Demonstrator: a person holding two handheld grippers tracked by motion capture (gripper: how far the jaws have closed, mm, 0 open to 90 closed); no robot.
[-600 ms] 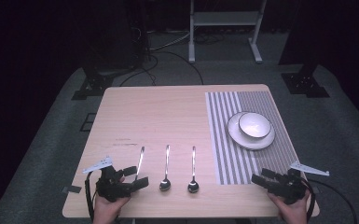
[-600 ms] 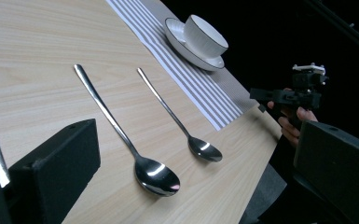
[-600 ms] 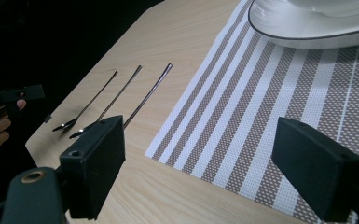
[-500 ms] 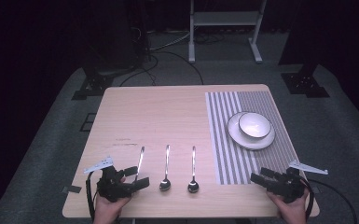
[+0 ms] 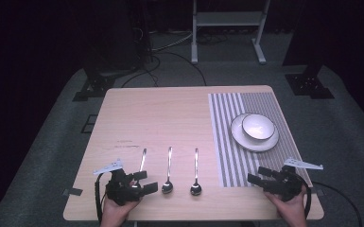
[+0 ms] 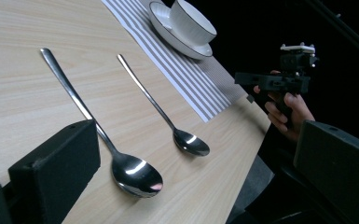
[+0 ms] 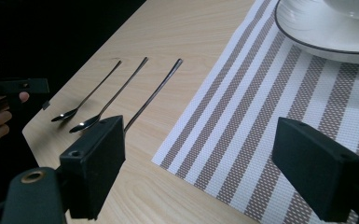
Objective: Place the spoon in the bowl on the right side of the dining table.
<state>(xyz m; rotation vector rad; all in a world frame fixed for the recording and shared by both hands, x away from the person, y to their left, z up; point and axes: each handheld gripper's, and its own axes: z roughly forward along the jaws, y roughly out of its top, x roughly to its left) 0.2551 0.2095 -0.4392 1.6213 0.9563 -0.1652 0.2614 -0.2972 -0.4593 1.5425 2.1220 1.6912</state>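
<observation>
Three steel spoons lie side by side near the table's front edge: the left spoon point(image 5: 143, 158), the middle spoon point(image 5: 169, 170) and the right spoon point(image 5: 195, 171). My left gripper point(image 5: 144, 181) rests over the left spoon's bowl end, open and pointing right. In the left gripper view its gap point(image 6: 196, 172) frames the middle spoon point(image 6: 135, 175), apart from both jaws. My right gripper point(image 5: 255, 174) hovers open over the striped placemat's point(image 5: 227, 142) front edge, pointing left, with only the placemat point(image 7: 242, 140) between its jaws point(image 7: 207, 168).
A white bowl point(image 5: 258, 126) sits on a white plate point(image 5: 246, 141) at the placemat's far half. The wooden table point(image 5: 160, 113) has bare room behind the spoons. Dark floor, cables and stand legs surround the table.
</observation>
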